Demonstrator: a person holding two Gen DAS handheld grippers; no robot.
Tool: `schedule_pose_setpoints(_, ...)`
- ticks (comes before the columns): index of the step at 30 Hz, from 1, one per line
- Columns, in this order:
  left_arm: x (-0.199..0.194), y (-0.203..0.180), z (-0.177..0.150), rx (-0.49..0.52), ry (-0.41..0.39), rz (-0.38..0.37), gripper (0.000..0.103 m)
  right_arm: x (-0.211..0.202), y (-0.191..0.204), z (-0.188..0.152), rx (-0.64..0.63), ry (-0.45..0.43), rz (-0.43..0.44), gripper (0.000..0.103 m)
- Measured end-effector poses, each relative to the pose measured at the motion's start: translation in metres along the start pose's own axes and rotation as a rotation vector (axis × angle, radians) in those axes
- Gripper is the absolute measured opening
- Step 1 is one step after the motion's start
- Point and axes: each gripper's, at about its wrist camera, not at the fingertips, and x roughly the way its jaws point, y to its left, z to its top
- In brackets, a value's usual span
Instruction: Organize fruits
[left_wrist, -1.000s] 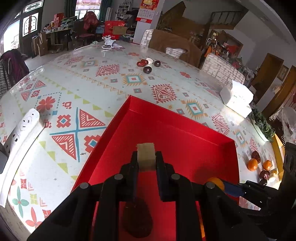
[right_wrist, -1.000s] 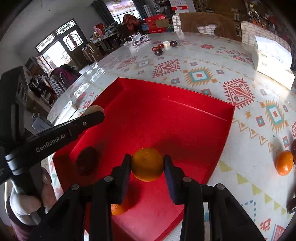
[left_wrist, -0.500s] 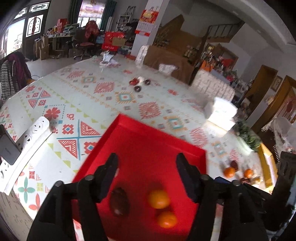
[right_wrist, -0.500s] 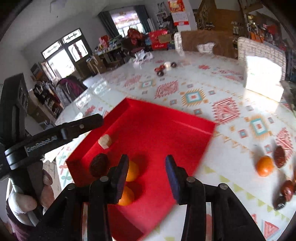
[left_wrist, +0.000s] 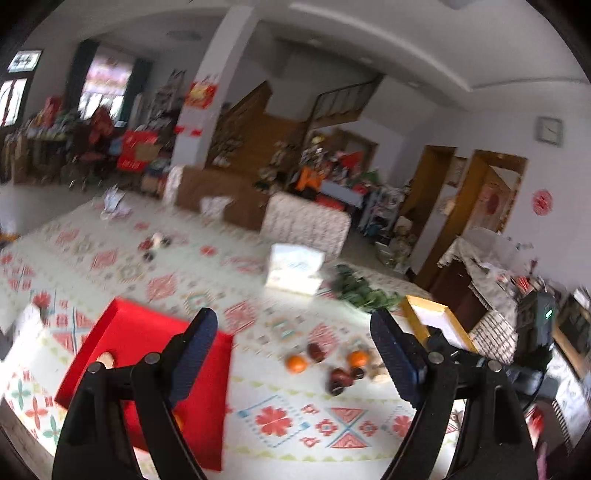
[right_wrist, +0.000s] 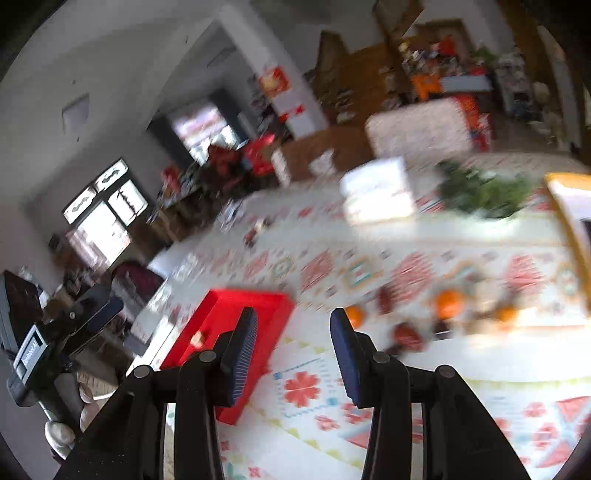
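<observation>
Both claws empty, swinging toward the loose fruit

The left claw (left_wrist: 291, 354) is opening wide with nothing between; the right claw (right_wrist: 291, 347) is narrow, having dropped its orange. Their loads now lie in the shallow red cardboard tray (left_wrist: 147, 332); remaining oranges and dark fruits (left_wrist: 325, 363) wait on the patterned table (left_wrist: 280, 413).

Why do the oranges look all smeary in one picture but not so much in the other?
Right wrist view: heavy motion smear, so the oranges and red box streak. Left wrist view: milder blur, oranges keep round shapes. In both, the fisheye lens bends the table and darkens the corners.
</observation>
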Motion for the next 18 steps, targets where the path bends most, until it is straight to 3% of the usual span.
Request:
schedule_pose_setpoints(4, -0.017, -0.037, 0.012, 0.088, -0.055, 0.007, 0.084, -0.082, -0.017, 0.022, -0.037, -0.112, -0.113, 0.045)
schedule_pose_setpoints(8, -0.044, -0.071, 0.026, 0.158, -0.163, 0.009, 0.084, -0.172, -0.032, 0.046, -0.033, -0.271, -0.199, 0.045)
schedule_pose_setpoints(11, -0.064, -0.098, 0.037, 0.21, -0.237, 0.018, 0.084, -0.217, -0.033, 0.055, -0.036, -0.35, -0.253, 0.045)
schedule_pose_setpoints(18, -0.101, -0.141, 0.073, 0.226, -0.292, -0.047, 0.084, -0.28, -0.014, 0.067, -0.072, -0.396, -0.364, 0.045)
